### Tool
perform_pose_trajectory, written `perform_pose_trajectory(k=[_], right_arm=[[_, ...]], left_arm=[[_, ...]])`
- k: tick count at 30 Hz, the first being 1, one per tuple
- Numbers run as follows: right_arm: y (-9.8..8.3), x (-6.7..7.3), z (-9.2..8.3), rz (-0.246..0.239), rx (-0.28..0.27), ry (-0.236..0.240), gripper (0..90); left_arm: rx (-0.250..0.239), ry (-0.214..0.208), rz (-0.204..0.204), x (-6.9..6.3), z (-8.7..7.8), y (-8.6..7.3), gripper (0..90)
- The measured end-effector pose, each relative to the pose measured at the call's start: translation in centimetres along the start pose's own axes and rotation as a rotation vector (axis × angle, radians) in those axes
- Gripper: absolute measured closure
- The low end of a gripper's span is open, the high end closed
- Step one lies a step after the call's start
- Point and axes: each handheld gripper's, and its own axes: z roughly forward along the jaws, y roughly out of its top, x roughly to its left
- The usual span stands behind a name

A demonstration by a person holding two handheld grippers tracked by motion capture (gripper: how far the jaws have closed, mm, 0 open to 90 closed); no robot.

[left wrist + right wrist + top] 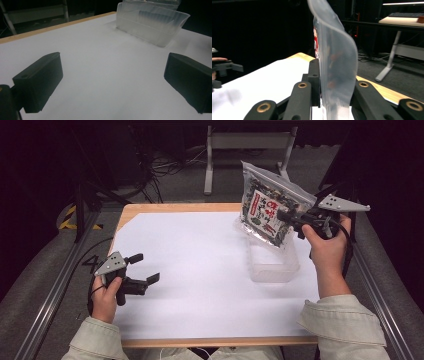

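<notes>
1. My right gripper point(287, 216) is raised over the counter's point(200, 270) far right part, fingers point(313, 82) clamped on a snack bag point(270, 205): clear plastic pouch, red and white label, dark pieces inside.
2. In the right gripper view the bag point(337, 65) stands edge-on between the fingers, rising above them and curving at the top; it's off the counter, tilted in the high view.
3. Clear plastic container point(272, 262) sits on the counter directly below the bag and the right fingers; bag's bottom corner hangs just above its far rim. Can't tell if they touch.
4. My left gripper point(142, 268) is low at the counter's near-left, fingers point(40, 82) spread wide apart, nothing between them but bare white sheet.
5. From the left gripper view the container point(152, 25) is well ahead of the fingers, toward the right finger's side, upright, looks empty.
6. Left hand point(106, 295) wraps the handle; right hand point(325, 247) grips its handle beside the container.
7. Two grippers well apart.
</notes>
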Motion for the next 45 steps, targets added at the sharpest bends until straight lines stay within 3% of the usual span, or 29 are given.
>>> perform_pose_trajectory(k=[12, 27, 45], right_arm=[[-0.5, -1.1, -0.6, 0.024, -0.021, -0.064, 76.0], [-1.8, -2.1, -1.1, 0.030, 0.010, -0.133, 76.0], [-4.2, -2.7, -0.4, 0.045, 0.043, -0.134, 76.0]], left_arm=[[0.010, -0.013, 0.013, 0.1, 0.0, -0.2, 3.0], [0.011, -0.018, 0.021, 0.1, 0.0, -0.2, 3.1], [0.012, -0.020, 0.019, 0.2, -0.1, -0.3, 3.1]])
